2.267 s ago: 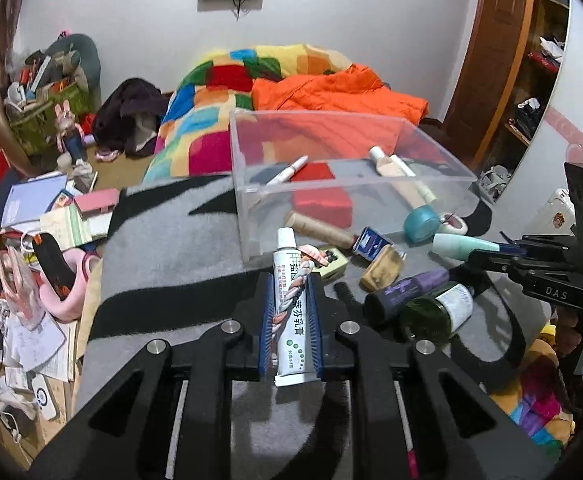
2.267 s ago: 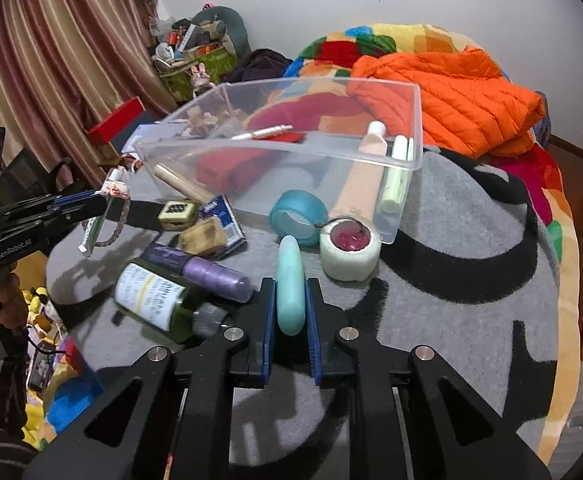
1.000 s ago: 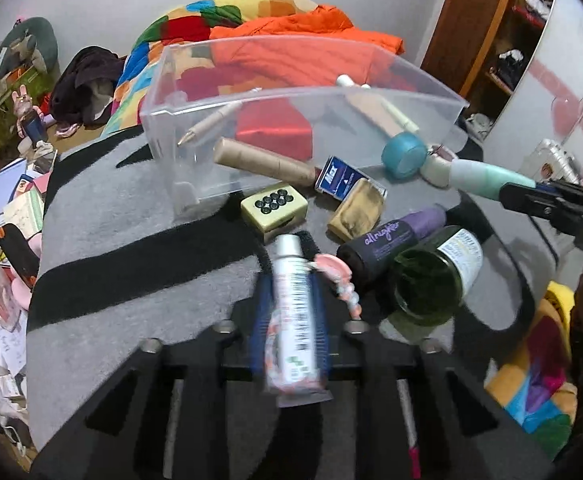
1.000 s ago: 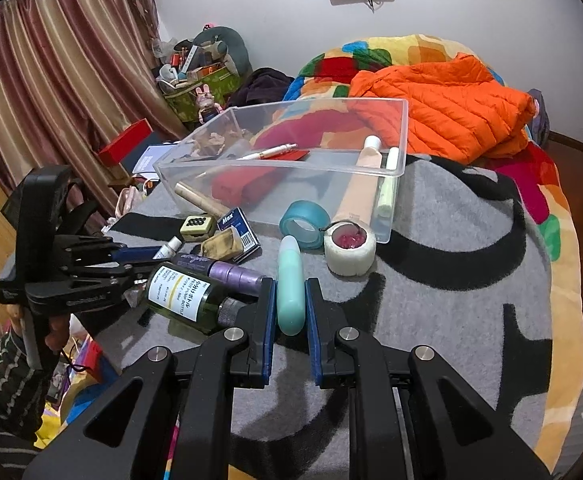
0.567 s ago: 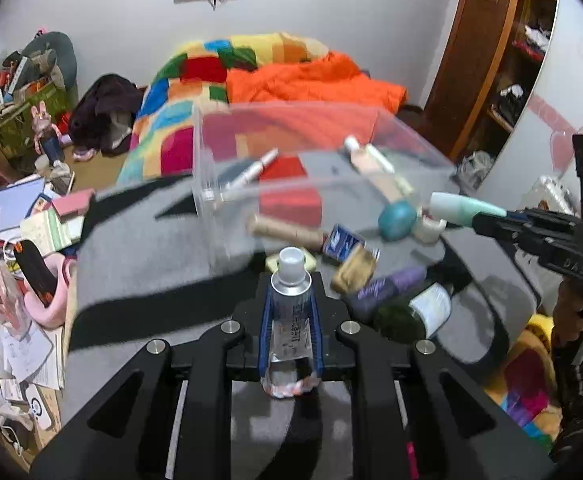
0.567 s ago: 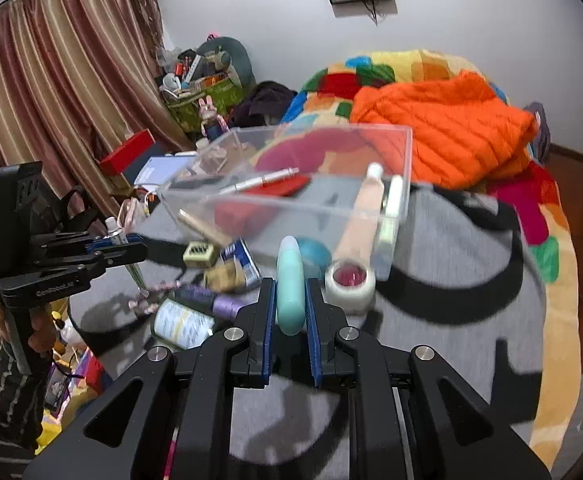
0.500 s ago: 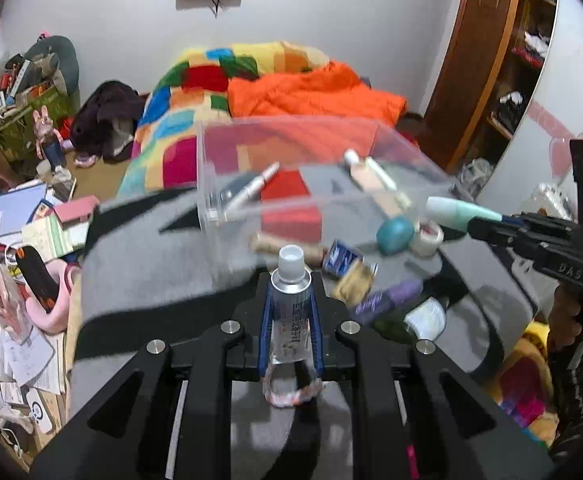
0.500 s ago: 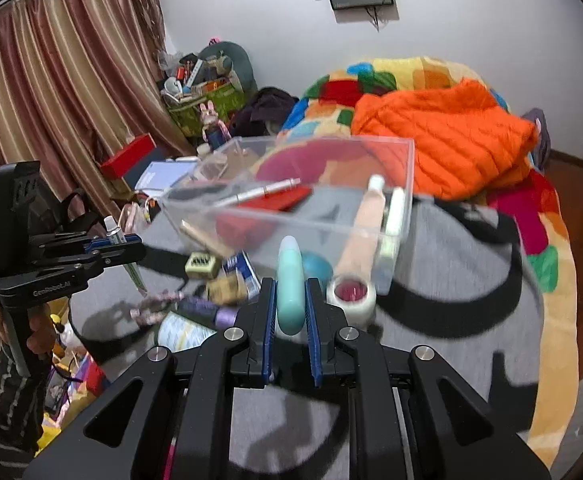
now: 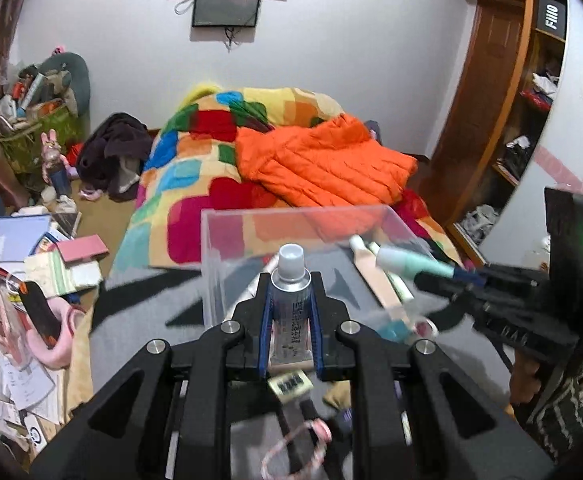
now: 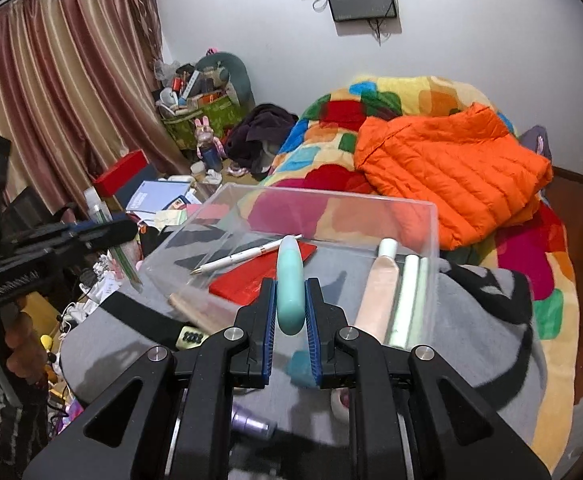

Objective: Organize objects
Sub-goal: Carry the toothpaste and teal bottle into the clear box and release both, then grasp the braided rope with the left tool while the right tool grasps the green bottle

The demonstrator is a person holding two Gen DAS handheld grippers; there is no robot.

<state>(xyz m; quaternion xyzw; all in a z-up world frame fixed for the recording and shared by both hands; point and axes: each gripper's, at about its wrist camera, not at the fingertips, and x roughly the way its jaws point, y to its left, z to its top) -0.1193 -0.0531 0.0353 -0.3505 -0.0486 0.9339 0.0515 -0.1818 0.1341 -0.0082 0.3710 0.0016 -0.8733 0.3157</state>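
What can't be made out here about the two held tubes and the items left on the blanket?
- Left wrist view: the print on the white tube is blurred, and its lower end sits behind the left hand-held gripper.
- Right wrist view: the purple bottle and tape roll are mostly hidden under the right hand-held gripper.
- Both views: the teal tube shows no readable label.
- Left wrist view: the clear bin contents are motion-blurred.

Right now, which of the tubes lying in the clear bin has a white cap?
The peach-coloured tube; its white cap points toward the far wall of the clear bin. The pale green tube beside it shows none.
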